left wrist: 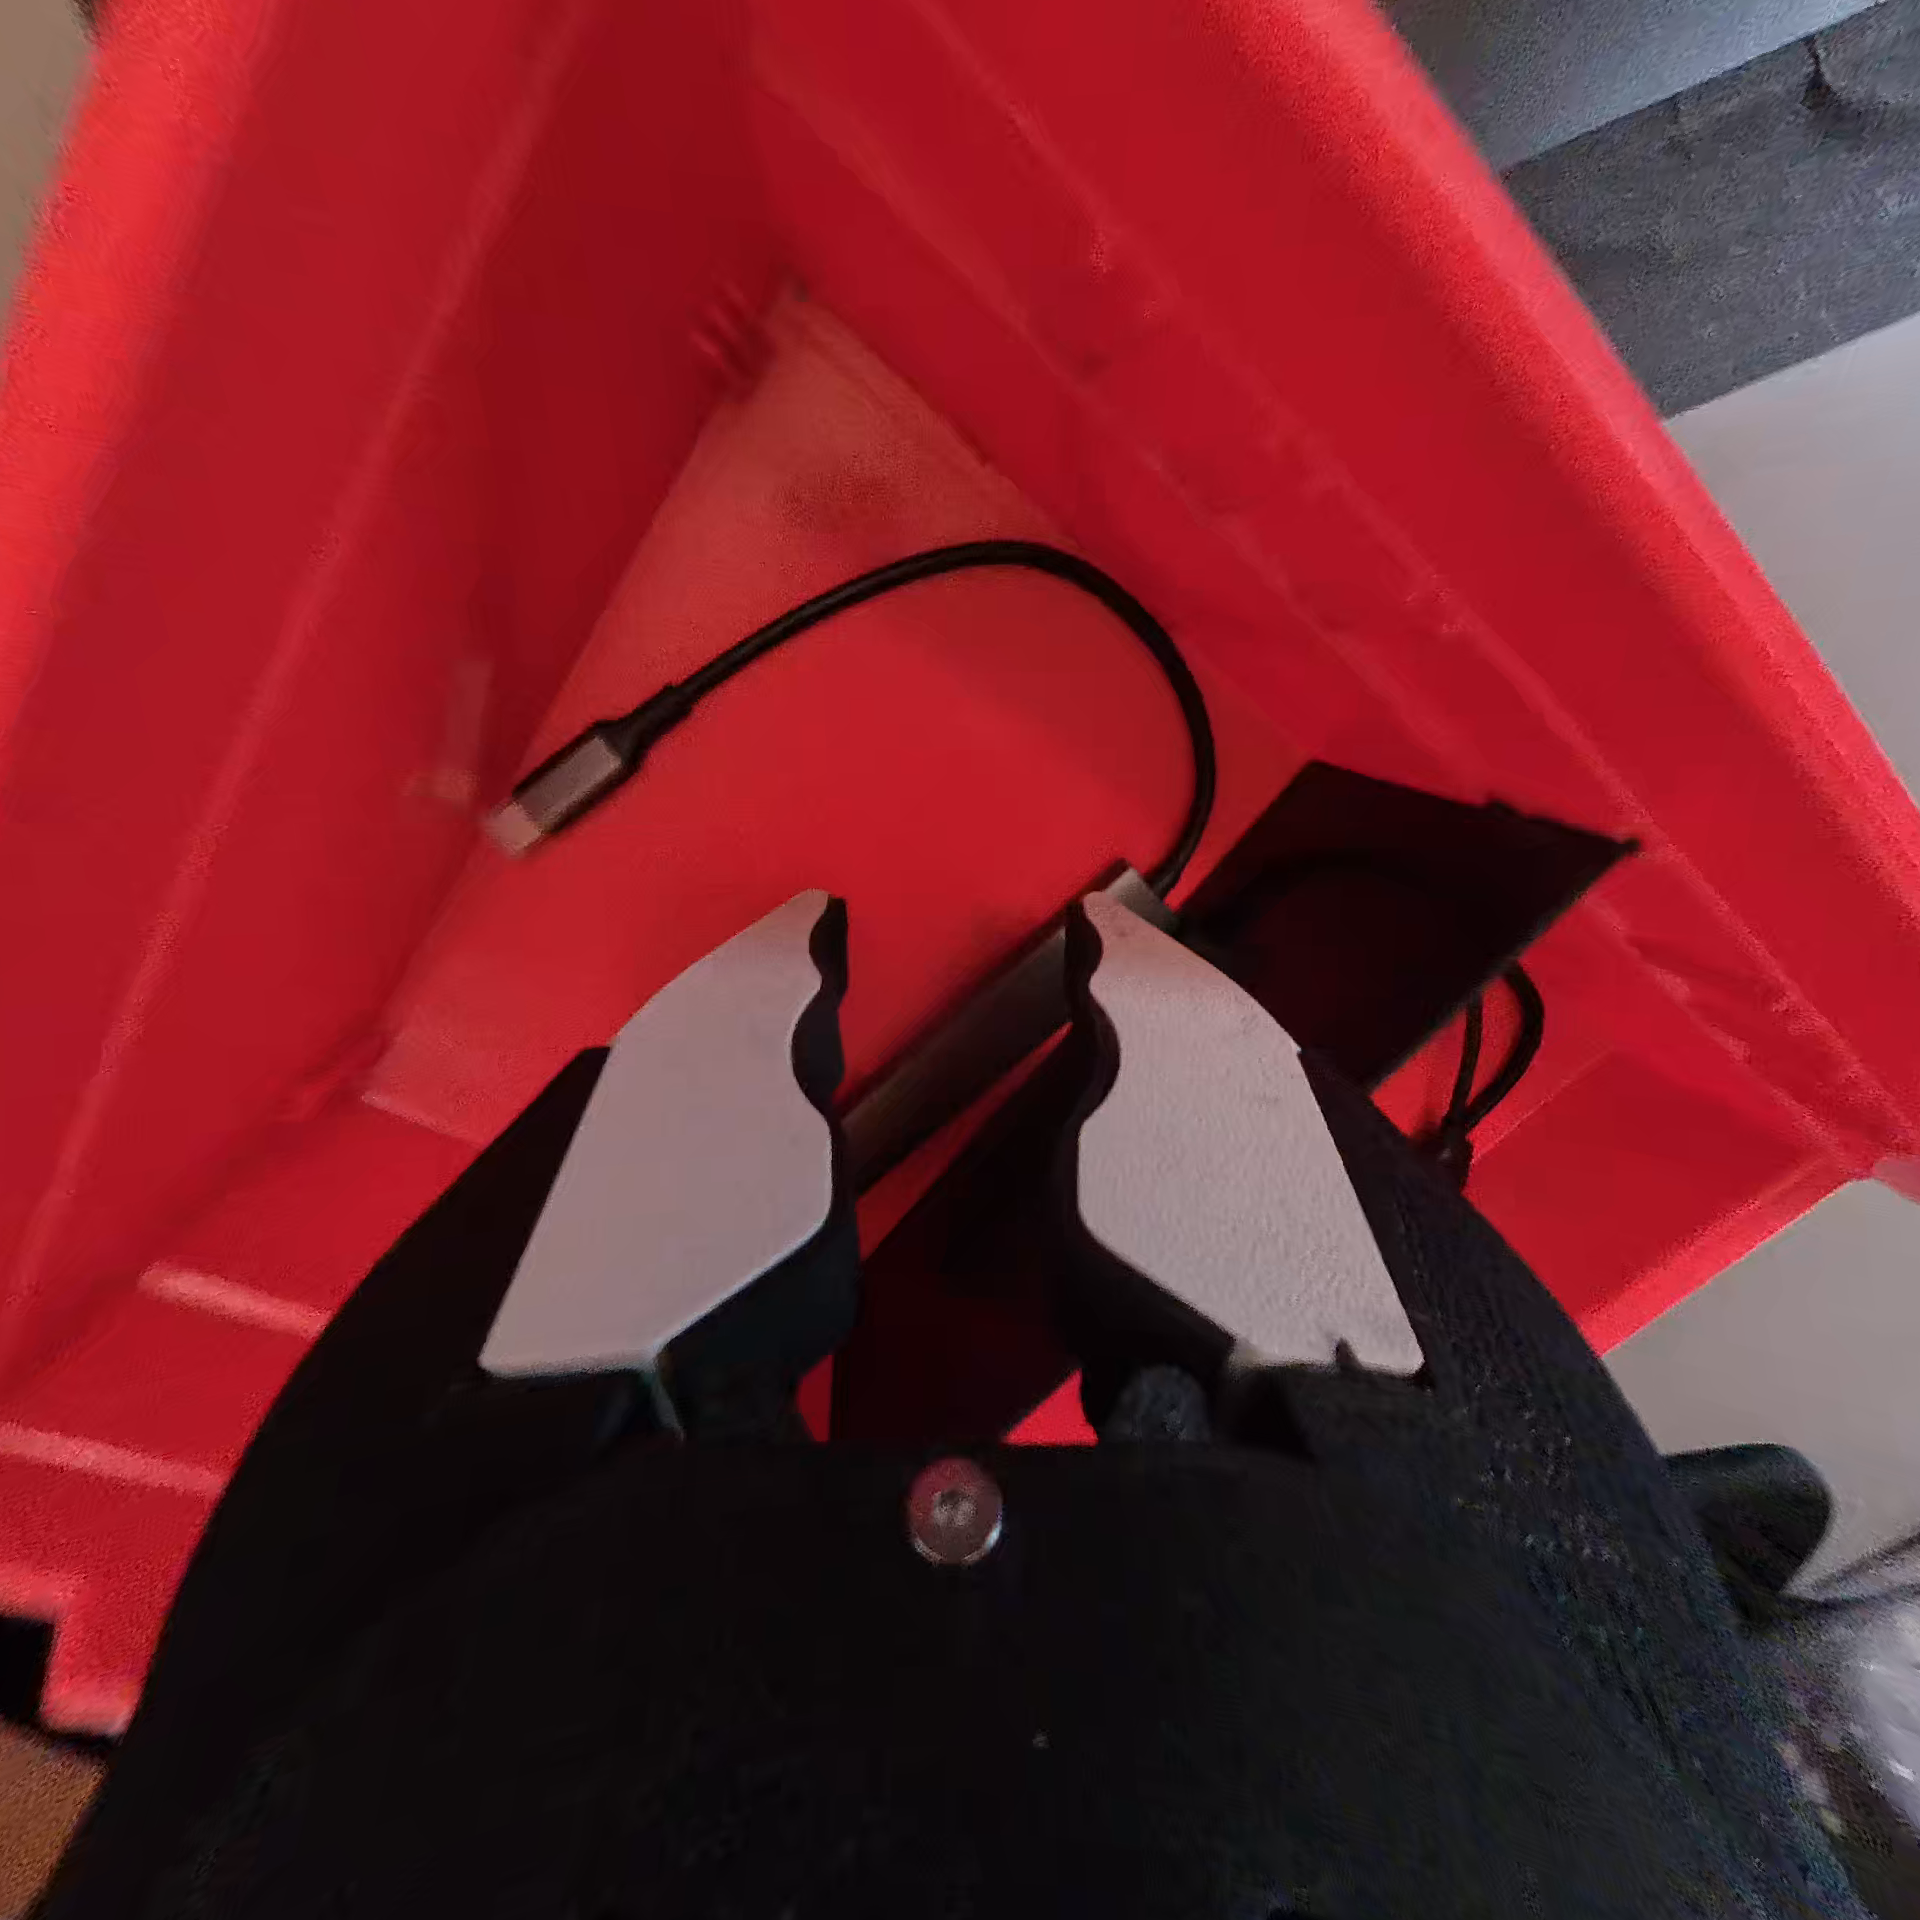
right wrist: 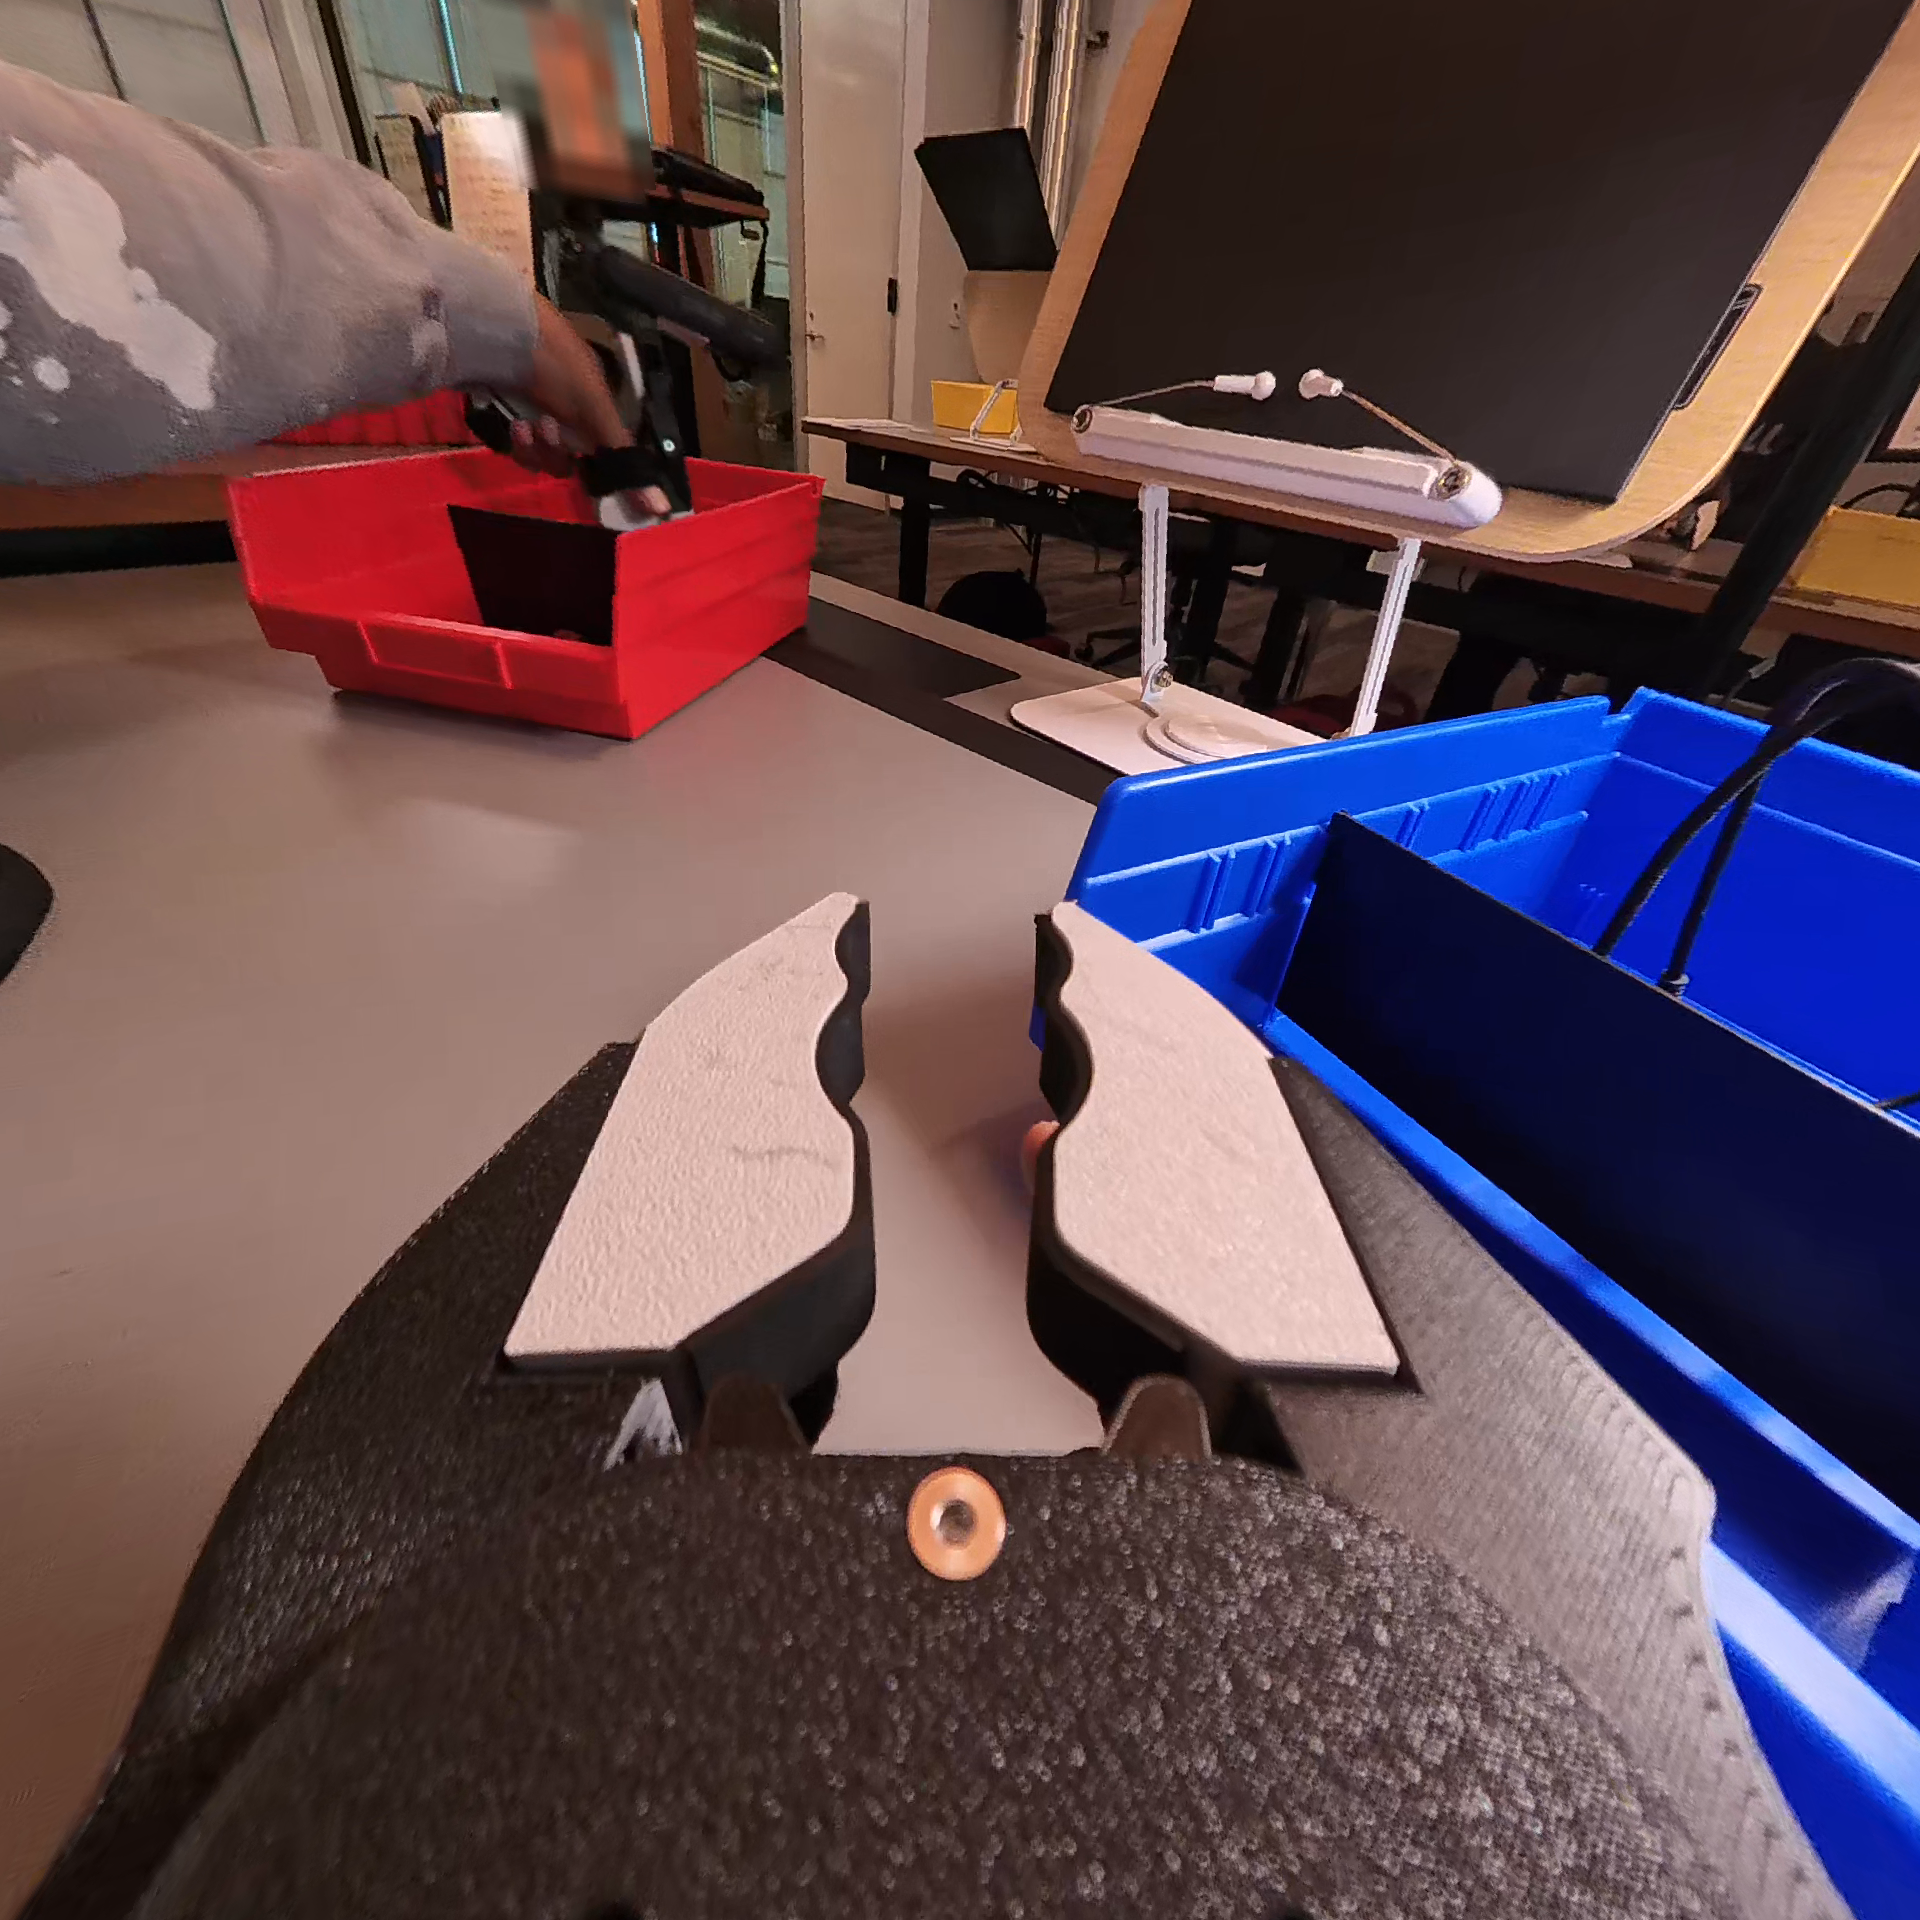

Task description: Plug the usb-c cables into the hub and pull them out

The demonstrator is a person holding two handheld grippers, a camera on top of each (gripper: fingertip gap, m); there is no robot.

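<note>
In the left wrist view, my left gripper [left wrist: 956,914] is open inside a red bin [left wrist: 416,416]. A grey hub [left wrist: 956,1049] lies slanted on the bin floor in the gap between the fingers, below them. Its short black cable [left wrist: 1039,556] loops round to a loose grey USB-C plug [left wrist: 566,784] on the floor. My right gripper [right wrist: 954,920] is open and empty, low over the grey table [right wrist: 416,883], just left of a blue bin [right wrist: 1174,862]. A black cable [right wrist: 1704,831] lies in the blue bin.
A black divider [left wrist: 1403,904] crosses the red bin, with a coiled black cable [left wrist: 1496,1060] behind it. The blue bin has a black divider [right wrist: 1558,1091]. The right wrist view shows the red bin [right wrist: 468,644] far left, a person's sleeve [right wrist: 208,291] above it, and a white stand [right wrist: 1278,468].
</note>
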